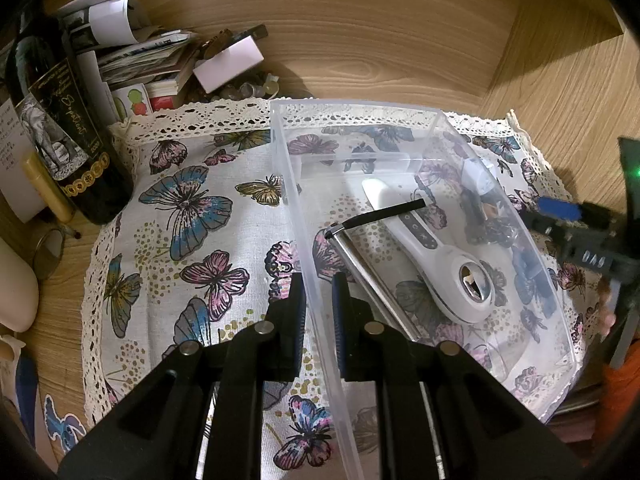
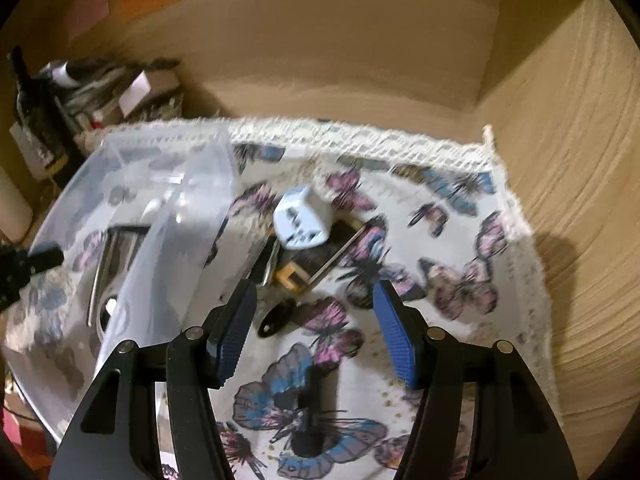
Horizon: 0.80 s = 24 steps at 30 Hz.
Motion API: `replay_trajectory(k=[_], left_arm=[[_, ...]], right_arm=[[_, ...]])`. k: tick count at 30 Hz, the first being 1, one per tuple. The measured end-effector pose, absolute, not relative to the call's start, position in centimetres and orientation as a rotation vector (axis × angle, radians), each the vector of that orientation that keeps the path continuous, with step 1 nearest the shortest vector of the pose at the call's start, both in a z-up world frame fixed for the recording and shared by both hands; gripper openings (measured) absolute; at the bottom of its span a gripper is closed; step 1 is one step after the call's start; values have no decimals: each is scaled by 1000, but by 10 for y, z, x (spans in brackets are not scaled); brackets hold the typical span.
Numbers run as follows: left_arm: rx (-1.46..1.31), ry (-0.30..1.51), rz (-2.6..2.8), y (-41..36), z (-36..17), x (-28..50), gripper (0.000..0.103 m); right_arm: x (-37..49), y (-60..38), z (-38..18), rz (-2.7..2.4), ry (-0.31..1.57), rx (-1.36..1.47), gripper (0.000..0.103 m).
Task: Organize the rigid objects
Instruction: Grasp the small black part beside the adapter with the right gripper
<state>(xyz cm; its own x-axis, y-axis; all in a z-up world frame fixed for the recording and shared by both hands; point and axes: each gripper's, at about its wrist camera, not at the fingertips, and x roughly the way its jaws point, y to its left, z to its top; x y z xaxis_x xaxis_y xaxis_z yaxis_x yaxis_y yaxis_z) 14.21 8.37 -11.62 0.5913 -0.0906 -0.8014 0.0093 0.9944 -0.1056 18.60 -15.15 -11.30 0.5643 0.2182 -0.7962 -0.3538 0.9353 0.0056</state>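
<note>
clear plastic bin (image 1: 400,128) on butterfly cloth (image 1: 192,208), its near wall pinched in left gripper (image 1: 319,312); inside: white opener (image 1: 436,256), hex key (image 1: 360,236); right gripper (image 2: 316,332) spread wide, holding nothing, above 1 white plug adapter (image 2: 303,218) and small hardware (blurred) beside the bin; advice: steady the bin, straddle the adapter squarely before closing.

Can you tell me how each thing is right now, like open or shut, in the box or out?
left tool: shut on clear box wall
right tool: open, empty
clear box: lidless, on cloth
white opener: inside box
hex key: inside box
white plug adapter: outside, on cloth
wine bottle: upright
</note>
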Motion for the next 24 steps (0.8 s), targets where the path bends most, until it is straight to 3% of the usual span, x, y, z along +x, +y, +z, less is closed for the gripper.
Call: replay_trajectory(k=[7,9,11,24], left_arm=[[-96,945,-58,84,-118,143,12],[-97,947,-59,85,-119,143,12],[-97,947,-58,85,-119,144,12],[-95,946,-59,84,-119,144,12]], right_arm=[[194,-145,-135,365,974,-120,55],[196,-144,-138,366,978,-110,47],[195,-144,-141,380,983,-109,31],[183,-140,-111,384,856,-120,30]])
